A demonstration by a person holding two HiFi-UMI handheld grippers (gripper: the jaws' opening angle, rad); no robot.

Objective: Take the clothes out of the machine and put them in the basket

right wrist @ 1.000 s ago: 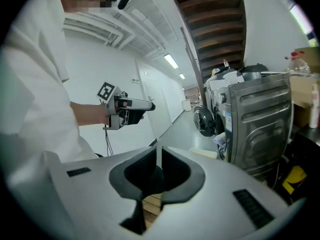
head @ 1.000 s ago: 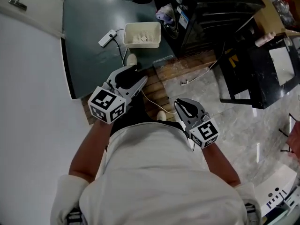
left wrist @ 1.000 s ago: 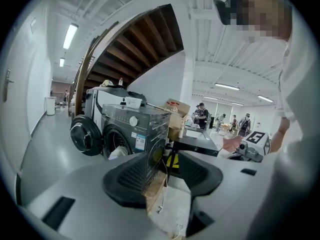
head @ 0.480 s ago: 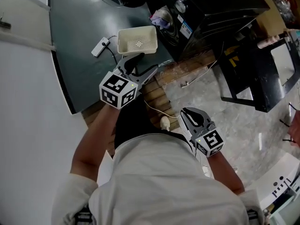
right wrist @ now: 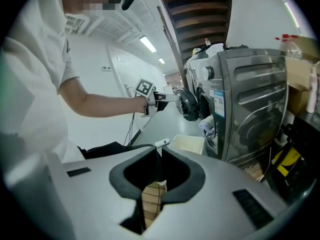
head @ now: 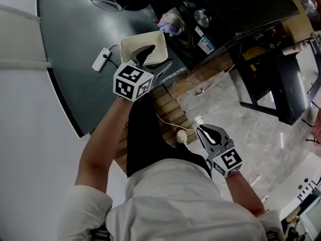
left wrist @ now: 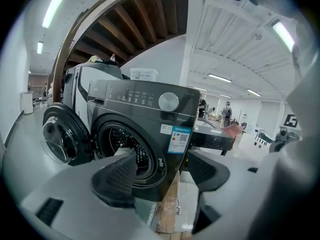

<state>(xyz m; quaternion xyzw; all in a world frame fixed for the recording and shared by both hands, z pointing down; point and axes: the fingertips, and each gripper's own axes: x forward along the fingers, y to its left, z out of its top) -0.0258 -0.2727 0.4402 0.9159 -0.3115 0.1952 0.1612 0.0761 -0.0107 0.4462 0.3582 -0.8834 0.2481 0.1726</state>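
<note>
One washing machine (head: 210, 9): dark, front-loading. Since a second ago the left gripper (head: 163, 55) has swung away from the person's body and out toward it, which I read as the reach for the first garment.
Door (left wrist: 62, 134): round, swung wide to the left in the left gripper view, so the drum mouth (left wrist: 127, 146) is clear to enter.
Basket (head: 139, 41): pale, perforated, on the grey floor just in front of the machine. No clothing shows in the part that is visible, so by my reading nothing has been moved over yet.
Clothes (head: 170, 21): a small pale bundle sits at the drum mouth, partly spilling over its lip. It is also seen from the side in the right gripper view (right wrist: 207, 126). It is still in the machine, near the basket but not in it.
Left gripper: above the basket's near edge, aimed at the drum. Its jaws have just been opening and stand well apart, with nothing between them.
Right gripper (head: 202, 129): low beside the person's hip, well apart from the machine. Its jaw tips meet on nothing (right wrist: 159, 151), and only floor slats show behind them.
Next step, as a judgement: the left jaws need to reach the bundle and close on the cloth. Loose fabric may snag on the door rim or trail short of the basket.
</note>
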